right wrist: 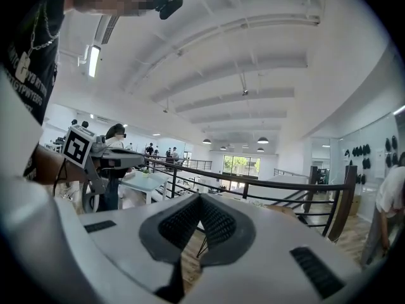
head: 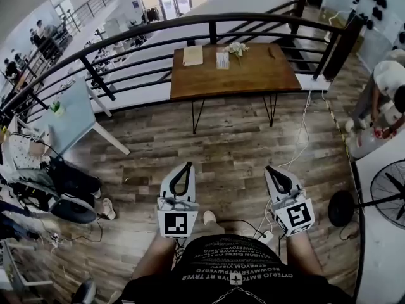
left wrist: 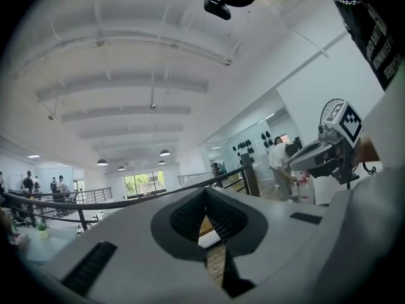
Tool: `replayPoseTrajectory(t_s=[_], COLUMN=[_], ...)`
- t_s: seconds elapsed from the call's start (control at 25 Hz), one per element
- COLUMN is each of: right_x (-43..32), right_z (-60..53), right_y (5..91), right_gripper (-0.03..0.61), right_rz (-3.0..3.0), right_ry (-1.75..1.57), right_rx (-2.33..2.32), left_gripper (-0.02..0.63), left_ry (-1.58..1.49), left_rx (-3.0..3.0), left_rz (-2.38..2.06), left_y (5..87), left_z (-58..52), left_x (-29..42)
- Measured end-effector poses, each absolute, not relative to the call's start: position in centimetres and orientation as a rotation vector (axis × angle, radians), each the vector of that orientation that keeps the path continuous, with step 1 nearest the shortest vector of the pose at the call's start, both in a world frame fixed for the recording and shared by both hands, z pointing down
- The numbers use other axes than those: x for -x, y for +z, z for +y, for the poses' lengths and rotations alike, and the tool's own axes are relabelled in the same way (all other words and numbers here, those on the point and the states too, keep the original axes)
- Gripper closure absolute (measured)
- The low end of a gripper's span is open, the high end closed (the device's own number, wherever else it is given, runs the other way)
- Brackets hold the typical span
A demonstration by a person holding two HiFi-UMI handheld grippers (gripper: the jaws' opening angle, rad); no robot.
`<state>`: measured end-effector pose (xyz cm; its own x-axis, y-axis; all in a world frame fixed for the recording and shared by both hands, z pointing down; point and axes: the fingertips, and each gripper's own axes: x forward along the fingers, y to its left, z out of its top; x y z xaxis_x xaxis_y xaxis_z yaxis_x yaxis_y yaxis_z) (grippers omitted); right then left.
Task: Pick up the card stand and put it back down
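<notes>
**Desk:** What does the head view give you?

**Operator:** I'm looking steeply down at a plank floor (head: 221, 144). The left gripper (head: 187, 165) and right gripper (head: 272, 169) are side by side low in the frame, both pointing ahead. Each pair of jaws tapers to a shut tip with nothing in it. The card stand (head: 223, 60) is upright on the wooden table (head: 253, 75) against the black railing (head: 190, 21). It sits between a notepad (head: 193, 55) and a small bunch of flowers (head: 237, 48), well apart from both grippers. A floor fan (head: 392, 198) is at the right edge, with a person (head: 387, 81) bent over beyond it.

**Desk:** And the left gripper view?

**Operator:** The left gripper (left wrist: 205, 192) has its ribbed pads meeting at the tip and nothing is pinched. I see the railing (left wrist: 126, 201) curving past behind it. The right gripper (left wrist: 297, 160) shows at the right, and a person in a white shirt (left wrist: 278, 157) is farther back. I can't pick out the card stand here.

**Desk:** Right gripper view?

**Operator:** It looks the same. The right gripper (right wrist: 199, 198) is closed tip to tip and empty. The left gripper (right wrist: 142, 159) shows at the left and the railing (right wrist: 272, 185) runs across. I can't see the card stand.
</notes>
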<state>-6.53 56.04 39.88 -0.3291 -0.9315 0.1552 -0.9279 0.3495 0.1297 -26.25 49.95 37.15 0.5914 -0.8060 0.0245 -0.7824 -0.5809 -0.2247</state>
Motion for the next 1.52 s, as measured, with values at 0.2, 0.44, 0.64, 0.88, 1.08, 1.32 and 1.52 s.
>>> replayPoseTrajectory(t_s=[0.2,0.44,0.64,0.88,1.08,1.32,1.52], right_x=[7.9,9.7,10.2,11.1,11.2,9.6,7.9], right_z=[52.7,49.5,48.2,46.8,46.5,46.6,45.7], right_y=[40.4,40.5,40.2,39.6,39.9,41.0,42.3], right_gripper=[0.563,0.563,0.563,0.563,0.563,0.563,0.563], right_rz=[-2.39,-2.372,-2.346,-2.328,-2.327,-2.303,-2.296], right_ry=[-0.009,0.013,0.01,0.015,0.028,0.084,0.119], right_rx=[-1.676,-1.673,-1.698,-1.745,-1.747,-1.807,-1.811], left_gripper=[0.591,0.591,0.591,0.591,0.591,0.591,0.591], left_ry=[-0.174,-0.204,-0.179,-0.174,-0.203,-0.235,-0.22], left_rx=[2.657,2.686,2.696,2.695,2.722,2.774,2.814], left_rz=[1.317,1.295,1.262,1.23,1.23,1.157,1.168], left_y=[37.6,38.7,38.2,37.6,38.3,39.4,40.2], left_z=[46.2,42.6,40.8,39.4,38.8,38.7,37.0], left_x=[27.6,28.9,29.4,30.9,31.0,29.0,27.5])
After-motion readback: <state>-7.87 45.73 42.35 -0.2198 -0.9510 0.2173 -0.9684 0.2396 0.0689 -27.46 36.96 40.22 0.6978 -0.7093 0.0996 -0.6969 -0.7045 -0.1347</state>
